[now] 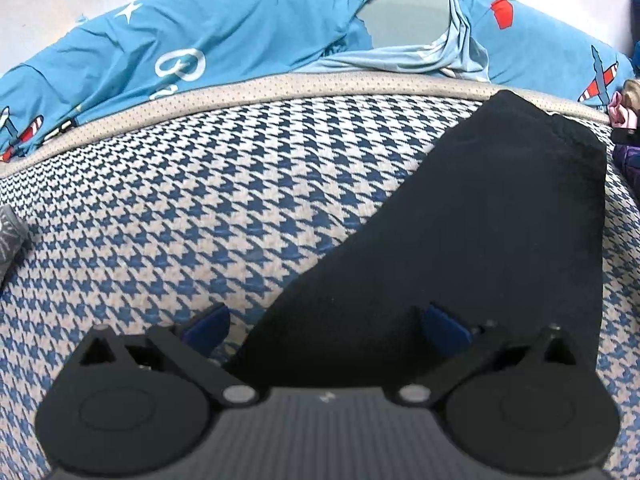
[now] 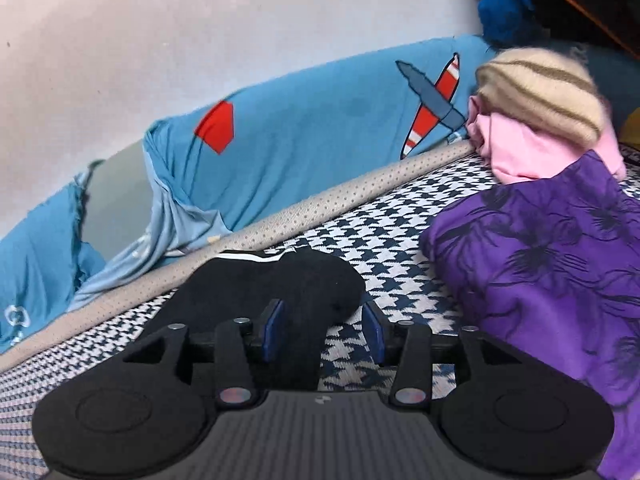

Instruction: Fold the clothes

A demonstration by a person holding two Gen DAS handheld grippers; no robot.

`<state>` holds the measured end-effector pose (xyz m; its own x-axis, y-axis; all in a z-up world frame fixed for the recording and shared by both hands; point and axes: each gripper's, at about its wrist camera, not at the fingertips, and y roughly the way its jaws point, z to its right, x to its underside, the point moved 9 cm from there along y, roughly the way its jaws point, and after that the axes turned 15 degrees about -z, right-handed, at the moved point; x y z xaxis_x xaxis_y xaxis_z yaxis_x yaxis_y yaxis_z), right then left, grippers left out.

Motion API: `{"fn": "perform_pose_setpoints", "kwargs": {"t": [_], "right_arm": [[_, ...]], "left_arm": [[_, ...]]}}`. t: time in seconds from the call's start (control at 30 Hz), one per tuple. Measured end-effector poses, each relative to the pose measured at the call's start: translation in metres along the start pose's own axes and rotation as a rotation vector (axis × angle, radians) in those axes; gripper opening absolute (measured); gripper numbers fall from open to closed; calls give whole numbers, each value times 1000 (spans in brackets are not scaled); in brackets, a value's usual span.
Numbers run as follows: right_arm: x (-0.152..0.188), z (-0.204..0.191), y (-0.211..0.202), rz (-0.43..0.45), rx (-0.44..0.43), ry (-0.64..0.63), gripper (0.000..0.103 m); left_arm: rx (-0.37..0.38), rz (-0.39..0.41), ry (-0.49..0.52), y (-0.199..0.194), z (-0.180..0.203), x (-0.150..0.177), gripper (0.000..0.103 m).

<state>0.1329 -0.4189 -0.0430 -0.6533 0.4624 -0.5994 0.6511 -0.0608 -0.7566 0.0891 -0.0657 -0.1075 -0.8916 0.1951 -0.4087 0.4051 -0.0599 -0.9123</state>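
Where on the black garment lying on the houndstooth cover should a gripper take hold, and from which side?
Take the black garment at its far corner near the beige piping, coming in from the blue airplane sheet's side. It lies flat there, so that corner edge probably gives fingers something to pinch.

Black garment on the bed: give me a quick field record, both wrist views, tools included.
garment: black garment, lying flat on the houndstooth cover
left tool: open, pads apart above the garment's near edge, nothing gripped
right tool: open, garment just ahead, not pinched
pile: purple floral cloth, pink cloth, striped beige knit at right
backdrop: blue aeroplane-print sheet along the far edge
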Motion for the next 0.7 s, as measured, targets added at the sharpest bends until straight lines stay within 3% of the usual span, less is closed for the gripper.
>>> {"fn": "perform_pose_setpoints", "kwargs": {"t": [0.27, 0.7], "right_arm": [[28, -3, -40, -25, -64, 17, 49], [99, -7, -70, -112, -106, -3, 49]], "left_arm": [[8, 29, 5, -13, -2, 10, 103], [22, 29, 21, -28, -7, 37, 103]]}}
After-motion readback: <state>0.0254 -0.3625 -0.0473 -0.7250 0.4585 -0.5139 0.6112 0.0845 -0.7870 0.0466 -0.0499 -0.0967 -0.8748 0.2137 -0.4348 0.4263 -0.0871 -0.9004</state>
